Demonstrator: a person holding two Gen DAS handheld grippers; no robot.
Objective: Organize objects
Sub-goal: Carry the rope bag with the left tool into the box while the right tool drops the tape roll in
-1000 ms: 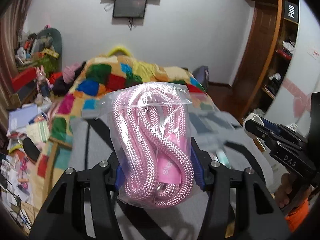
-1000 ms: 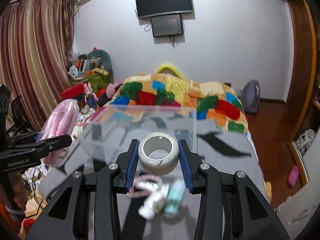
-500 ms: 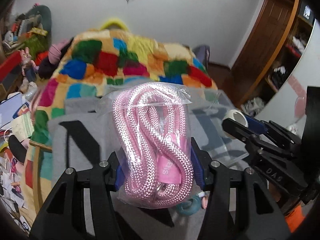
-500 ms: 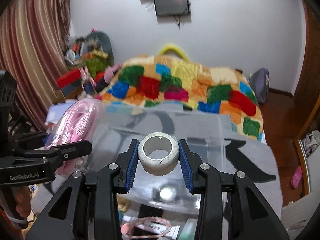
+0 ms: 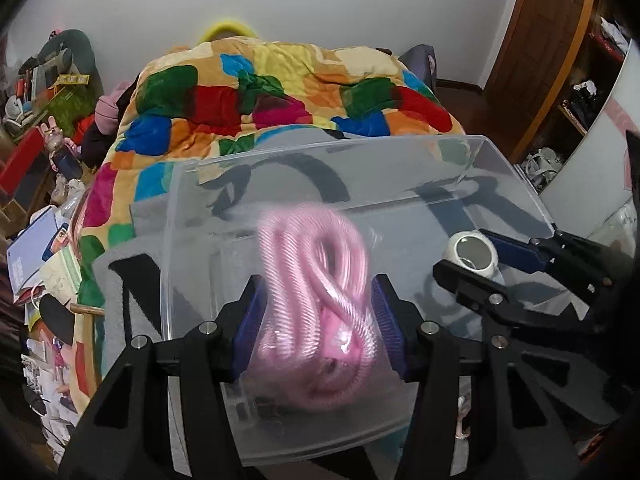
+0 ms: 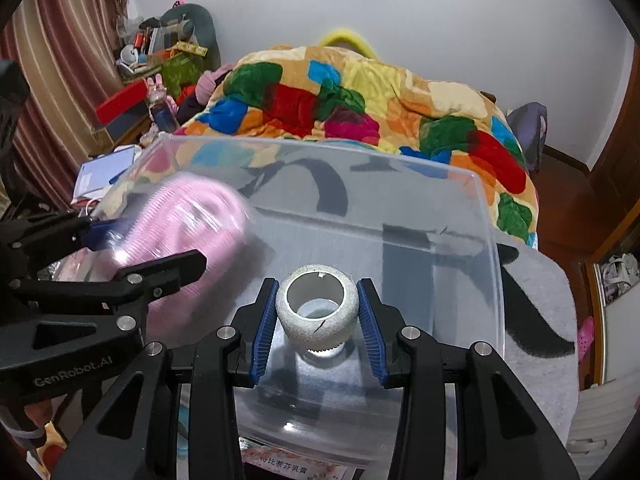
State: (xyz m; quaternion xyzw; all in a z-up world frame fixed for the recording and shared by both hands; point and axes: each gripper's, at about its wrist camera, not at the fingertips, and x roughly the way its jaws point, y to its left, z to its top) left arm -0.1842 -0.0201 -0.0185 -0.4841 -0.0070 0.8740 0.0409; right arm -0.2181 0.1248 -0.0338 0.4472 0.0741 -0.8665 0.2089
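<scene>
My left gripper (image 5: 318,322) is shut on a bagged coil of pink rope (image 5: 316,300), blurred by motion, held over the open clear plastic box (image 5: 320,156). The rope also shows in the right wrist view (image 6: 188,220) at the box's left side. My right gripper (image 6: 317,314) is shut on a white tape roll (image 6: 316,308), held over the box (image 6: 486,240) near its front wall. The tape roll and right gripper show at the right in the left wrist view (image 5: 472,254).
The box rests on a grey blanket with black marks (image 6: 536,304) on a bed. A patchwork quilt (image 6: 352,104) lies behind it. Clutter and books (image 5: 36,252) lie on the left. A wooden shelf (image 5: 560,72) stands at the right. Small packets (image 6: 292,466) lie by the box's front.
Both grippers moved forward and down over the clear box. The pink rope and tape roll, earlier above and before the box, now sit over its opening. Both stay gripped.
</scene>
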